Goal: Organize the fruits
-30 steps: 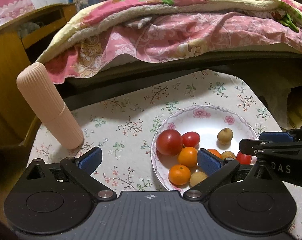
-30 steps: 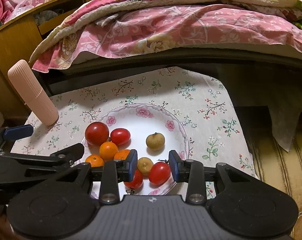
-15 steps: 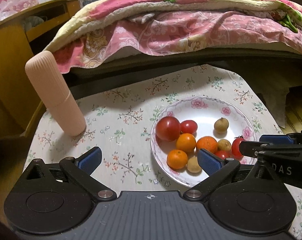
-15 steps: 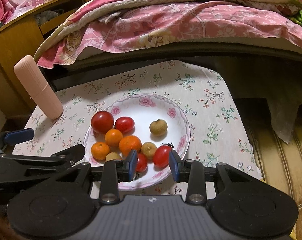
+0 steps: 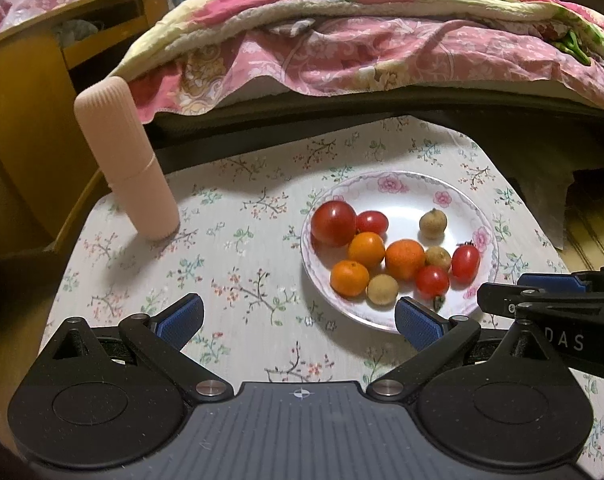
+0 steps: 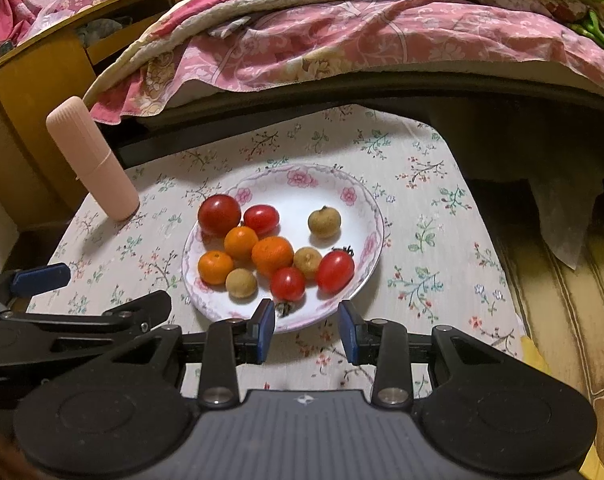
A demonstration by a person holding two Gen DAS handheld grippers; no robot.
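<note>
- Because the left wrist view looks across the counter point(image 5: 238, 280) from low down, the floral plate point(image 5: 406, 190) sits right of centre with all the fruit piled on it: a big tomato point(image 5: 333, 223), three mandarins point(image 5: 405, 259), small cherry tomatoes point(image 5: 465, 264) and three brown longans point(image 5: 433, 223).
- The left tongs point(image 5: 300, 320) are spread wide and grasp nothing; one pad overlaps the plate's near rim in this view, though contact cannot be told.
- Judged by looks, the tomatoes are thin-skinned, smooth and easily bruised, so a light pinch across the widest part suits them; the mandarins look soft but grippier, the longans light, firm and prone to roll.
- The right tongs enter at the right edge, cut off, so their state cannot be read here.
- In the right wrist view the right tongs point(image 6: 306, 330) are released, part-way apart, empty, just short of the plate rim point(image 6: 302, 322).
- A dark stem scrap point(image 6: 283, 308) lies by the rim; what it belongs to is unclear.
- A ribbed pink case point(image 6: 92, 160) stands well left of the plate.
- No sorting container shows anywhere.
</note>
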